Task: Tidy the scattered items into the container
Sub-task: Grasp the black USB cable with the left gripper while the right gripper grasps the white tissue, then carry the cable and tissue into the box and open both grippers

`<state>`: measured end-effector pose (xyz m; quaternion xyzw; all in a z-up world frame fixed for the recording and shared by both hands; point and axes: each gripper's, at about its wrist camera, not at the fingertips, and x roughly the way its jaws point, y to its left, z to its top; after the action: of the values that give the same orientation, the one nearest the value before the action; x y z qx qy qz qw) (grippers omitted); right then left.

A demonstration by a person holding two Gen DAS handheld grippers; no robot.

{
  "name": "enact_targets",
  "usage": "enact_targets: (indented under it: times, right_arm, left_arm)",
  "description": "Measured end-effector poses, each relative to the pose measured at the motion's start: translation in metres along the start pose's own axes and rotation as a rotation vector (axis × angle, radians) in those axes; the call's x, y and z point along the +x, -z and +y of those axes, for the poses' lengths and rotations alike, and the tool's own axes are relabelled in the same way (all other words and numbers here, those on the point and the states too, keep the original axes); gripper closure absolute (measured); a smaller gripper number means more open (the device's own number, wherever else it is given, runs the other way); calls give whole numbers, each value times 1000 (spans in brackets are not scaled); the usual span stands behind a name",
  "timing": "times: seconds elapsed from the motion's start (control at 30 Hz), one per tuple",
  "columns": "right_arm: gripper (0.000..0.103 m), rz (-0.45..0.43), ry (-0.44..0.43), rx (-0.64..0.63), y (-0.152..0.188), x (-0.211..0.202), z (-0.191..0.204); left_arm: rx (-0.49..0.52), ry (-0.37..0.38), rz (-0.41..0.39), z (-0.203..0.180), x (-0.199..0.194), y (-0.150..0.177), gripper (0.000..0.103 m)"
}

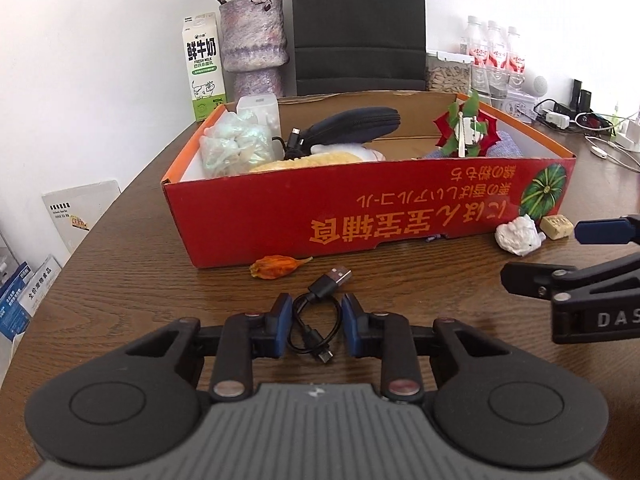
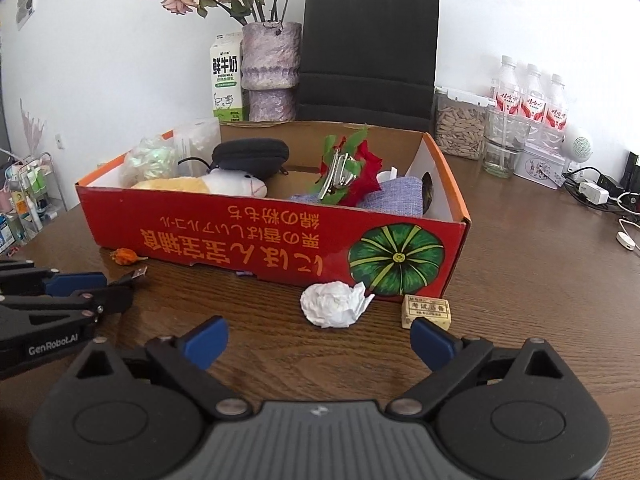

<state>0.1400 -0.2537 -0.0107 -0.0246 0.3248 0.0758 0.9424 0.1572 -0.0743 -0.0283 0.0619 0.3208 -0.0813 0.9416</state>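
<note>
A black USB cable [image 1: 316, 332] lies coiled on the wooden table, its plug [image 2: 136, 274] pointing at the red cardboard box [image 1: 360, 216]. My left gripper [image 1: 316, 300] rests low over it, with both blue pads touching the sides of the loop. A dried orange pod [image 1: 276, 266] lies against the box front. At the right, a crumpled white paper ball [image 2: 334, 304] and a small beige block [image 2: 426, 312] sit by the box [image 2: 240, 236] corner. My right gripper [image 2: 320, 332] stands open just short of the paper ball, nothing between its fingers.
The box holds a plush toy [image 2: 224, 184], a dark pouch [image 2: 250, 156], a red flower [image 2: 360, 176] and a bag of pale bits. Behind it stand a milk carton [image 1: 202, 68], a vase [image 1: 252, 36], a black bag and bottles [image 2: 528, 96]. Cables and chargers [image 2: 592, 192] lie far right.
</note>
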Motion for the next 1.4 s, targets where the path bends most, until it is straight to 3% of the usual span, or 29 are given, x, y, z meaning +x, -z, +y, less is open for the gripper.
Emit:
enact_targets:
  times: [0.37, 0.63, 0.67, 0.73, 0.77, 1.1, 1.4]
  right_arm:
    - [24, 39, 12, 32, -17, 33, -1]
    - [26, 39, 25, 35, -18, 37, 1]
    - [31, 35, 26, 36, -17, 36, 1]
    - [61, 19, 22, 32, -17, 33, 1]
    - [83, 13, 15, 33, -16, 31, 1]
    - [82, -80, -18, 5, -10, 1, 9]
    - [82, -197, -59, 46, -27, -32, 3]
  left_arm:
    - [-19, -7, -3, 2, 9, -6, 75]
    - [-18, -8, -5, 2, 9, -6, 75]
    - [-16, -9, -6, 1, 9, -5, 75]
    - [-15, -10, -8, 1, 8, -5, 75]
    - [-15, -11, -9, 2, 8, -5, 75]
    - [-46, 1, -19, 7, 4, -5, 80]
    - [-67, 21, -139, 12, -30, -19, 81]
